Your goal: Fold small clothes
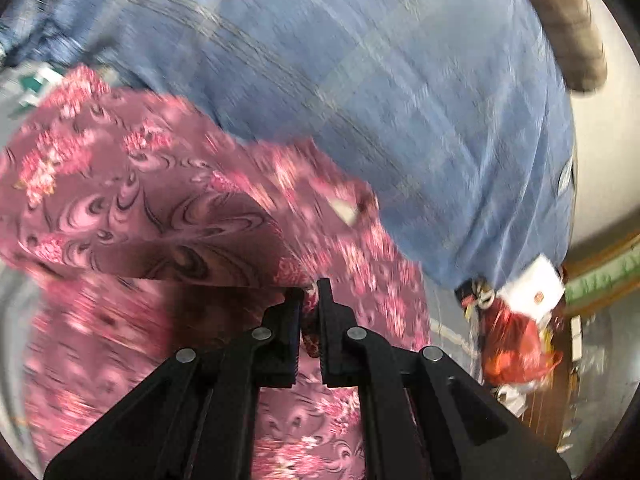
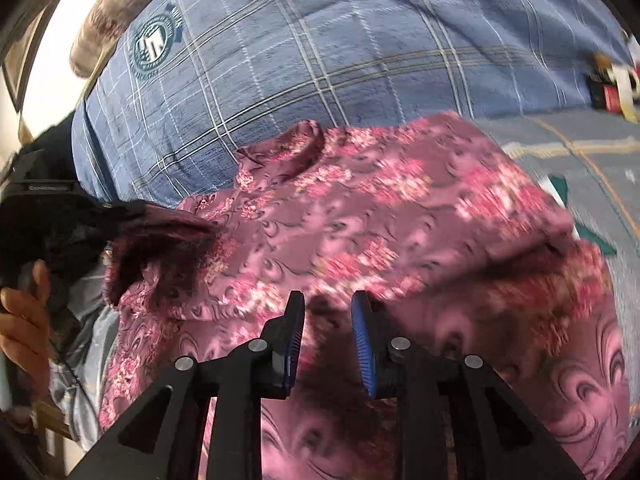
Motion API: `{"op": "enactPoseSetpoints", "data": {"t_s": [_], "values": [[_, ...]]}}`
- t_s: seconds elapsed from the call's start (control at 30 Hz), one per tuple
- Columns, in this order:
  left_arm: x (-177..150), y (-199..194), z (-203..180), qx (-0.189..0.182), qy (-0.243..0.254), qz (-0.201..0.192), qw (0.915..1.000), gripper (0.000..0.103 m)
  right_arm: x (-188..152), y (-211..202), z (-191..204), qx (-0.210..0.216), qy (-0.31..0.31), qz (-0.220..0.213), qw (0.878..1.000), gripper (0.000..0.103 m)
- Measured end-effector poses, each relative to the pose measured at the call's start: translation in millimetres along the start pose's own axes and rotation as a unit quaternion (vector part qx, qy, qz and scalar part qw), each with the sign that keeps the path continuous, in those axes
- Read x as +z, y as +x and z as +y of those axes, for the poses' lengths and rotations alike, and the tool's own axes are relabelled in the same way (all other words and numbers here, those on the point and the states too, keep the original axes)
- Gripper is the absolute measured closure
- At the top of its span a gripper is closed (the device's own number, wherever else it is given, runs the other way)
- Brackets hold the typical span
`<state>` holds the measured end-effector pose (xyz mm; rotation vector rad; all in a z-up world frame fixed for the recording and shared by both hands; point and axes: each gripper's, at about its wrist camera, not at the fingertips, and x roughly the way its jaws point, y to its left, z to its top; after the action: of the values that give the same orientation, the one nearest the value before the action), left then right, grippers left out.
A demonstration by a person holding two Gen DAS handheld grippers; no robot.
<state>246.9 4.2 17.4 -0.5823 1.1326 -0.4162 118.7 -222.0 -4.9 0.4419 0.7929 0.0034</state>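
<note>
Your left gripper [image 1: 310,292] is clenched on a bunched edge of the pink flowered garment [image 1: 132,184], which drapes across the blue checked bedcover [image 1: 360,80]. Your right gripper [image 2: 327,308] hangs released over the cloth, jaws apart, gripping nothing. Keep the left pinch firm, catch the opposite edge with the right, then pull the fabric taut before laying the fold.

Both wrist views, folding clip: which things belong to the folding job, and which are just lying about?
Part of the job:
- pink floral garment, spread on the bed
- left gripper, jaws shut on a pinch of that cloth
- right gripper, jaws open over it

Lying about:
- blue plaid pillow
- brown bolster
- red bag
- bedsheet
</note>
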Motion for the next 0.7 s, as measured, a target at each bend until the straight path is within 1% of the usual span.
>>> {"op": "enactPoseSetpoints", "data": {"t_s": [0.1, 0.2, 0.3, 0.33, 0.37, 0.43, 0.5, 0.53, 0.6, 0.63, 0.7], "values": [[-16.6, 27.6, -9.1, 0.023, 0.012, 0.026, 0.9993, 0.097, -3.3, -3.8, -4.4, 0.011, 0.004, -0.005, 1.000, 0.077], [-28.3, 42.4, -4.3, 0.045, 0.016, 0.052, 0.9975, 0.095, -4.3, -4.6, -4.9, 0.015, 0.005, -0.004, 1.000, 0.076], [-37.2, 31.4, 3.5, 0.028, 0.024, 0.074, 0.9966, 0.085, -1.2, -4.3, -5.4, 0.018, 0.013, 0.006, 1.000, 0.075], [-38.8, 19.7, 7.6, 0.016, 0.029, 0.069, 0.9971, 0.074, 1.5, -5.0, -4.9, 0.019, 0.019, 0.009, 1.000, 0.073], [-41.1, 5.3, 14.1, 0.006, 0.033, 0.055, 0.9979, 0.062, 4.6, -4.6, -4.7, 0.023, 0.025, 0.010, 0.999, 0.070], [-46.7, -20.8, 28.3, -0.005, 0.034, 0.020, 0.9992, 0.051, 10.3, -3.9, -1.6, 0.039, 0.039, 0.009, 0.998, 0.065], [-49.6, -45.1, 49.4, 0.001, 0.027, -0.011, 0.9996, 0.051, 19.1, 1.2, 7.3, 0.075, 0.057, 0.012, 0.996, 0.062], [-50.1, -50.9, 58.0, 0.008, 0.023, -0.017, 0.9996, 0.051, 22.9, 5.8, 13.0, 0.092, 0.063, 0.015, 0.994, 0.058], [-50.1, -56.0, 76.0, 0.038, 0.016, -0.019, 0.9990, 0.051, 29.1, 18.0, 25.6, 0.119, 0.076, 0.028, 0.990, 0.055], [-49.4, -56.6, 82.5, 0.047, 0.012, -0.019, 0.9986, 0.051, 31.7, 25.3, 32.5, 0.132, 0.081, 0.034, 0.987, 0.052], [-48.4, -55.4, 96.0, 0.053, -0.003, -0.014, 0.9985, 0.051, 35.6, 48.7, 47.7, 0.163, 0.102, 0.064, 0.979, 0.047]]}}
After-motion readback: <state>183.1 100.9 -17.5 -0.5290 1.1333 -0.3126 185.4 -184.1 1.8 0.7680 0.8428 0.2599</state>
